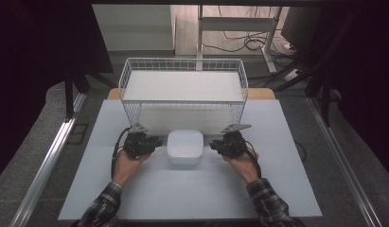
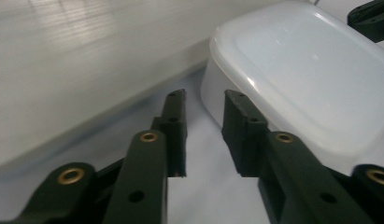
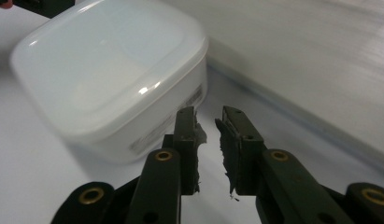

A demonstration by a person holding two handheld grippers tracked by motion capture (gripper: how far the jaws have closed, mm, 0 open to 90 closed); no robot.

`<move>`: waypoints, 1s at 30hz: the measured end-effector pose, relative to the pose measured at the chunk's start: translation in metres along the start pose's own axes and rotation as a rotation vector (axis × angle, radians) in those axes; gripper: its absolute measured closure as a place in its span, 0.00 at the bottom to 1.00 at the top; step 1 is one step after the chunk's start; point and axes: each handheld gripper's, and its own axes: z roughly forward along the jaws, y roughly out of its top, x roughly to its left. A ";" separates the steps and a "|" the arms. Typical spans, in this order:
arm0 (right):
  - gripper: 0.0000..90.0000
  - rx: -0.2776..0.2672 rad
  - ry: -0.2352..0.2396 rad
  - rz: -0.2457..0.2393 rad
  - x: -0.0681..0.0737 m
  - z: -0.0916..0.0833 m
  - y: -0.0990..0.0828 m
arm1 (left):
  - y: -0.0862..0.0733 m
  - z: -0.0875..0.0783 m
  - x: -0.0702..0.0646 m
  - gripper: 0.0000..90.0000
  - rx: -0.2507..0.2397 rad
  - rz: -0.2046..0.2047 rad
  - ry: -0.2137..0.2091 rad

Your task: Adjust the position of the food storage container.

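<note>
A lidded, white, square plastic container (image 1: 185, 147) sits on the white bench (image 1: 135, 189) before a wire basket (image 1: 182, 90), flanked by left gripper (image 1: 154, 143) and right gripper (image 1: 216, 144), fingers narrow, gripping nothing.

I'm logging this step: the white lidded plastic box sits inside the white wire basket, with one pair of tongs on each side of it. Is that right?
Not quite. The white lidded plastic box is not inside the white wire basket; it sits on the white table just in front of it, as the high view shows. The rest holds: the left tongs and the right tongs flank it, one on each side.
</note>
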 end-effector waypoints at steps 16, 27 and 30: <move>0.99 0.008 -0.013 0.008 -0.006 0.046 0.020 | 0.011 0.035 0.004 1.00 0.033 -0.035 -0.068; 0.99 0.020 0.035 0.008 0.008 0.030 0.004 | -0.005 0.020 -0.017 1.00 0.059 -0.020 -0.100; 0.99 0.021 0.042 0.009 0.013 0.024 -0.001 | -0.007 0.016 -0.025 1.00 0.069 -0.010 -0.101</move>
